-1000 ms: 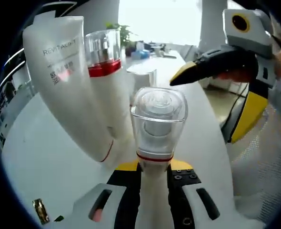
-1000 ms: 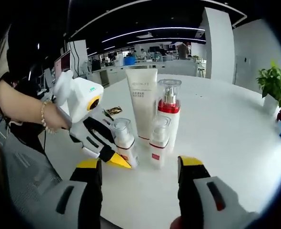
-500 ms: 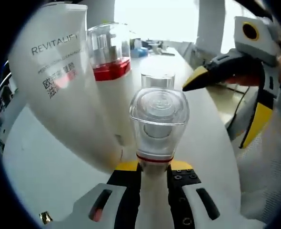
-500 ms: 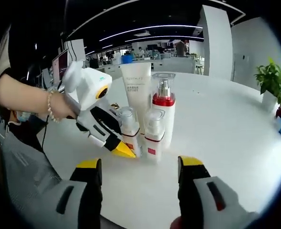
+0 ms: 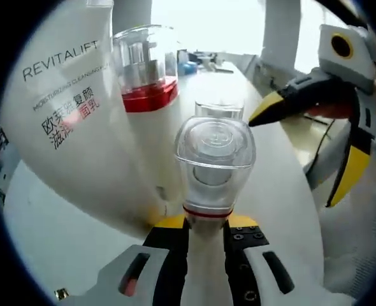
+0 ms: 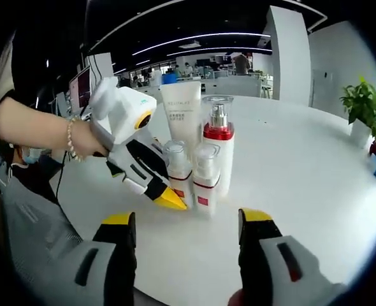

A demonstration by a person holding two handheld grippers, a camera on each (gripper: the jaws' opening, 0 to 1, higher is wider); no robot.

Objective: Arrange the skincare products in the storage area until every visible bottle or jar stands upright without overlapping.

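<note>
My left gripper (image 5: 206, 223) is shut on the lower body of a small white bottle with a clear cap (image 5: 213, 166). In the right gripper view that small bottle (image 6: 177, 169) stands upright, with the left gripper (image 6: 169, 199) clamped on it from the left. Close around it stand a white Revitalift tube (image 5: 79, 127) (image 6: 180, 111), a tall pump bottle with a red band (image 5: 146, 95) (image 6: 218, 143) and a second small bottle (image 5: 218, 108) (image 6: 205, 182), all upright. My right gripper (image 6: 188, 223) hangs open in front of the group, with nothing between its jaws.
The bottles stand on a round white table (image 6: 303, 191) with wide bare surface to the right. A potted plant (image 6: 363, 108) sits at its far right edge. A small gold-wrapped item (image 5: 62, 294) lies near the left gripper. A person's arm with a bracelet (image 6: 41, 134) holds the left gripper.
The left gripper has carried the small bottle in towards the tube and the other bottles, which now stand tight together. The right gripper has stayed open and about where it was.
</note>
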